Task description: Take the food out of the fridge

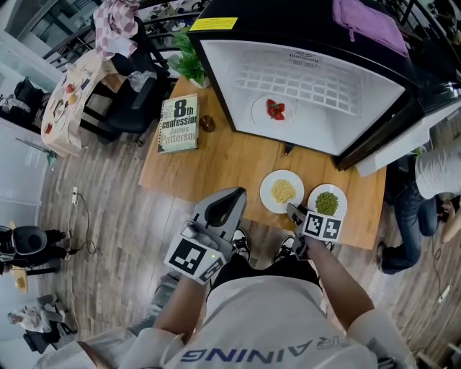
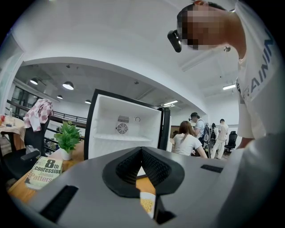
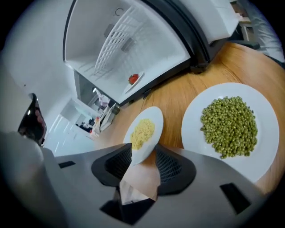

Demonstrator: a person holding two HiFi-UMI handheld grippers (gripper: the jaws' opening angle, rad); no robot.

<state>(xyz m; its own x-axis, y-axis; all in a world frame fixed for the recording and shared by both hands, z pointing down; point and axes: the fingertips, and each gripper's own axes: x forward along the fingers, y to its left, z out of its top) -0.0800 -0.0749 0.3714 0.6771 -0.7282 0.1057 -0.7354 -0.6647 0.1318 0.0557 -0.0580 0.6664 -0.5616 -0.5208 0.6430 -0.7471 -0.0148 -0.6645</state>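
- While the fridge [image 1: 310, 72] stands open on the wooden table [image 1: 230, 166], one white plate of red food [image 1: 276, 110] sits inside on its white floor, under a wire shelf; what the red pieces are is too small to tell.
- Two more plates rest on the table just in front of the fridge, side by side: a plate of yellow grains [image 1: 282, 191] and a plate of green peas [image 1: 327, 202].
- The right gripper [image 1: 294, 211] is low at the table's near edge, angled down between those two plates. Its jaws are spread, and the near rim of the plate of yellow grains shows in the gap without being pinched.
- The left gripper [image 1: 229, 198] is held clear above the table's near edge, jaws closed tip to tip with nothing between them.
- Further left on the table lie a book [image 1: 178, 123], a small dark round thing [image 1: 207, 124] that I cannot identify, and a potted plant [image 1: 189, 63] at the far corner.
- A purple bag [image 1: 367, 21] lies on top of the fridge.
- The room is an office with a plank floor [image 1: 94, 187], a black chair [image 1: 133, 101], and people standing behind the fridge [image 2: 187, 142].
- The fridge door is cut off at the head view's right edge.
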